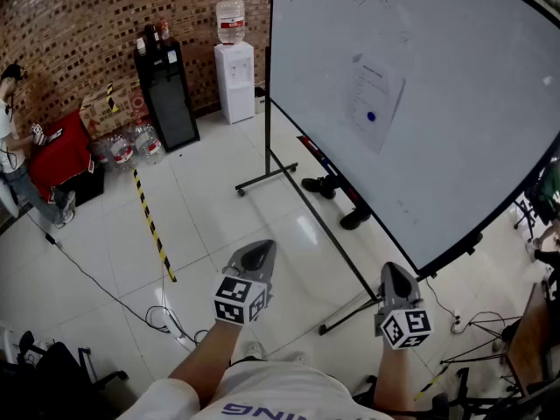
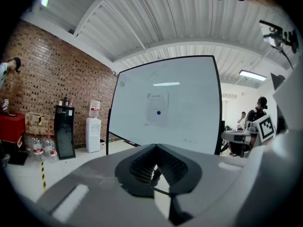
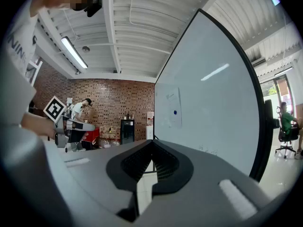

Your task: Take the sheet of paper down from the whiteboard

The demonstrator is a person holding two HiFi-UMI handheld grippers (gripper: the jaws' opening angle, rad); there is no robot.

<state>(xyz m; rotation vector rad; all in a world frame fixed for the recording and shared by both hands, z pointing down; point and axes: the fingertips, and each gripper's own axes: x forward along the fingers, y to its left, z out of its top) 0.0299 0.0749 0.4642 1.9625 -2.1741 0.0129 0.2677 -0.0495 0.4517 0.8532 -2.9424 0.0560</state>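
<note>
A white sheet of paper (image 1: 374, 103) hangs on the large whiteboard (image 1: 464, 68), pinned by a round blue magnet (image 1: 371, 117). Both grippers are held low in front of me, well short of the board. My left gripper (image 1: 258, 254) has its jaws shut, with nothing between them. My right gripper (image 1: 394, 274) looks shut and empty too. The left gripper view shows the paper (image 2: 157, 109) far ahead, above the closed left gripper (image 2: 155, 146). In the right gripper view the paper (image 3: 173, 108) appears at the board's left part, beyond the right gripper (image 3: 151, 143).
The whiteboard's wheeled stand (image 1: 271, 175) reaches out over the white tile floor. Against the brick wall stand a water dispenser (image 1: 234, 77) and a black cabinet (image 1: 166, 94). Striped floor tape (image 1: 153, 226), cables (image 1: 166, 318), a red case (image 1: 61, 151) and a person (image 1: 13, 147) are at the left.
</note>
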